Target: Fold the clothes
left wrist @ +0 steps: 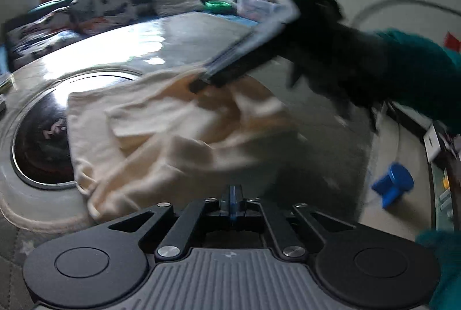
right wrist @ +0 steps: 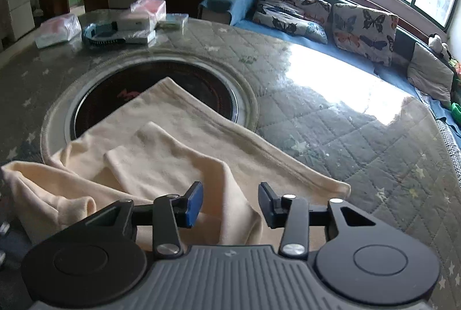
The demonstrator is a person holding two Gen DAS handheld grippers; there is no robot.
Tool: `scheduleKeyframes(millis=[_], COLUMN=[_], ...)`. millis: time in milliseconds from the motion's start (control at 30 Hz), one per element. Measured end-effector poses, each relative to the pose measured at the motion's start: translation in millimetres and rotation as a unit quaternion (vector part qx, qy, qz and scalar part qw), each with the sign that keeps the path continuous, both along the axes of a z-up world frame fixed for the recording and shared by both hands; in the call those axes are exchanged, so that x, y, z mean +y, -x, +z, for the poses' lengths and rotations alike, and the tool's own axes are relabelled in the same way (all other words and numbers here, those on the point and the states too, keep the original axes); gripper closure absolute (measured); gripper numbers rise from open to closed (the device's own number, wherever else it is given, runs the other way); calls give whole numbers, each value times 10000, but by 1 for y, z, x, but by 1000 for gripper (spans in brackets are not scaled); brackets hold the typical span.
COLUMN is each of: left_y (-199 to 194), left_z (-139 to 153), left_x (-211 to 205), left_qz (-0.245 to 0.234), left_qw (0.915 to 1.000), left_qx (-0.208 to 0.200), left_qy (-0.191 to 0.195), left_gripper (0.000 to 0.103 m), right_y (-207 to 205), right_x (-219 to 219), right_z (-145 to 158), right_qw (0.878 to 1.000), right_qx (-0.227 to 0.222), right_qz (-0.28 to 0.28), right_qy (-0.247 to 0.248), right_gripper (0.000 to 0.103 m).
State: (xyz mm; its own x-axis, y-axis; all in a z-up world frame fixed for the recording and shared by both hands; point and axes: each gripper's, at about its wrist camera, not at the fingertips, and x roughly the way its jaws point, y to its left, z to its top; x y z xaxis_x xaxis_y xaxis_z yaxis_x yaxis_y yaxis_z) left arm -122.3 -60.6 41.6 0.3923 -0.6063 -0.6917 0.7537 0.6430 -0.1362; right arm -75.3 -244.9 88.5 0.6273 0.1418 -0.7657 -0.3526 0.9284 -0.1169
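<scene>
With my left gripper (left wrist: 232, 204) pinched together at the near hem of the cream garment (right wrist: 161, 163) rumpled across the table's round black inset (right wrist: 161, 85), I'd lower my right gripper (right wrist: 227, 203), jaws apart, squarely over one fold before clamping.

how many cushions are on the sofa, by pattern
butterfly print cushions: 2
plain grey cushion: 1
total: 3
</scene>
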Motion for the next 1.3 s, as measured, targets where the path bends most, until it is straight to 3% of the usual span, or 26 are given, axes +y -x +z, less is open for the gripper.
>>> scheduleKeyframes(millis=[67, 200, 233, 300, 367, 533, 600, 667, 867, 1000, 1200, 1300], left_y=[2, -10, -15, -21, -25, -30, -28, -23, 9, 17, 14, 13], left_z=[8, 16, 17, 13, 8, -2, -4, -2, 4, 8, 35, 51], left_x=[5, 6, 5, -1, -5, -11, -11, -8, 3, 7, 15, 16], left_qz=[119, 519, 602, 679, 759, 624, 443, 276, -343, -475, -274, -169], left_qw=[9997, 9975, 9968, 9959, 9951, 9969, 9983, 9992, 9991, 9987, 9986, 9975], left_qx=[-138, -472, -521, -580, -600, -390, -290, -239, -233, -166, -181, -375], left_qy=[133, 15, -32, -132, -222, -263, -231, -143, -100, -57, 414, 567], left_gripper=[103, 96, 92, 68, 63, 68, 89, 93, 93, 92, 89, 88], right_y=[3, 8, 9, 14, 19, 37, 44, 52, 75, 92, 91, 82], right_x=[0, -7, -9, -16, -22, -38, -45, -53, -79, -91, -58, -38], right_z=[-2, 2, 4, 6, 8, 9, 10, 11, 13, 18, 31, 32], right_qw=[10000, 9997, 9995, 9992, 9987, 9974, 9969, 9962, 9923, 9925, 9972, 9979], right_qx=[-31, -169, -195, -229, -263, -315, -329, -346, -318, -272, -299, -308], right_qz=[4, -116, -150, -220, -286, -475, -578, -679, -1119, -1189, -553, -253], right_qy=[85, 167, 184, 246, 319, 442, 418, 422, 421, 104, -414, -518], right_gripper=[82, 90, 92, 93, 93, 93, 93, 93, 94, 92, 89, 75])
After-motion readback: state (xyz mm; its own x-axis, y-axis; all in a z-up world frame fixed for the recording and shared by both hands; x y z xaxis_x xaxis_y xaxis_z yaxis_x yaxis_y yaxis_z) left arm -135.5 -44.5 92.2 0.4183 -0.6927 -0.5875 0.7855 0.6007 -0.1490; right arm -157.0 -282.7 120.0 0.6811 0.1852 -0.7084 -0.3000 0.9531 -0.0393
